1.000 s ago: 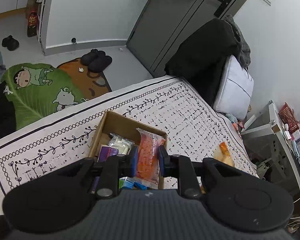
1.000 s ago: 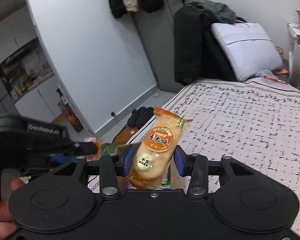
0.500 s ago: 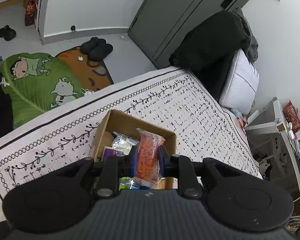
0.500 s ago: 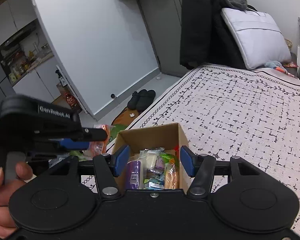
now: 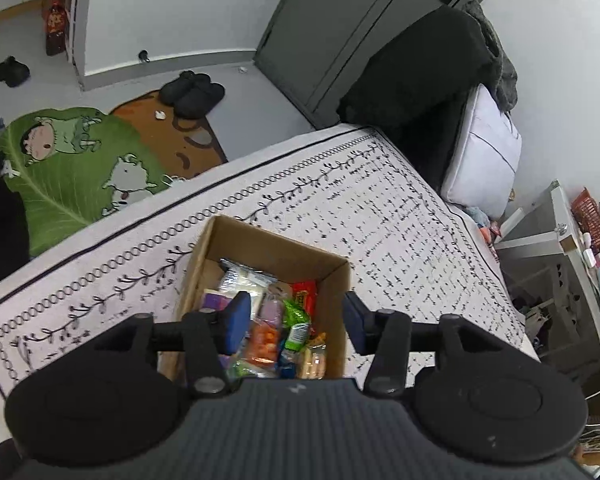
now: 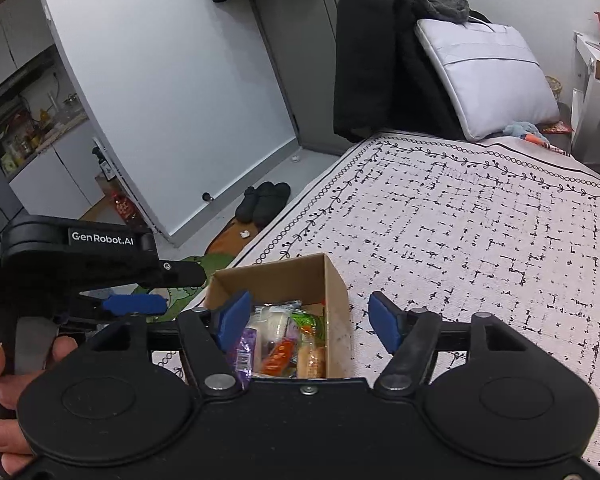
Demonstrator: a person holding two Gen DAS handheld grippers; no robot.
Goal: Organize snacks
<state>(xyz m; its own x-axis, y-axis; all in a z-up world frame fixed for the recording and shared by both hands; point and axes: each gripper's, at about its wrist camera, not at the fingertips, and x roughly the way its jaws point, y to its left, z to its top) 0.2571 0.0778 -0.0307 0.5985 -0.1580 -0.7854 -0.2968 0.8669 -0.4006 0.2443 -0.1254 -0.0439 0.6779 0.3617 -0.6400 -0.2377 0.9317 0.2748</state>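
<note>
Grippers left (image 5: 294, 322) and right (image 6: 308, 318) poised above snack box (image 5: 332, 280), both jaws spread wide, empty

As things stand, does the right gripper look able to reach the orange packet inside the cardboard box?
Probably yes: the right gripper hangs open right above the open-topped brown cardboard box, with the orange packet lying exposed on top between neighbouring snacks.

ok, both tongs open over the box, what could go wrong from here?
1. The box looks crowded with packets standing on end; another drop may spill over the rim or crush the orange packet.
2. Left tongs and right tongs hang over the same box, close together; they could collide.
3. The box sits near the edge of the bed; a nudge might tip it off.
</note>
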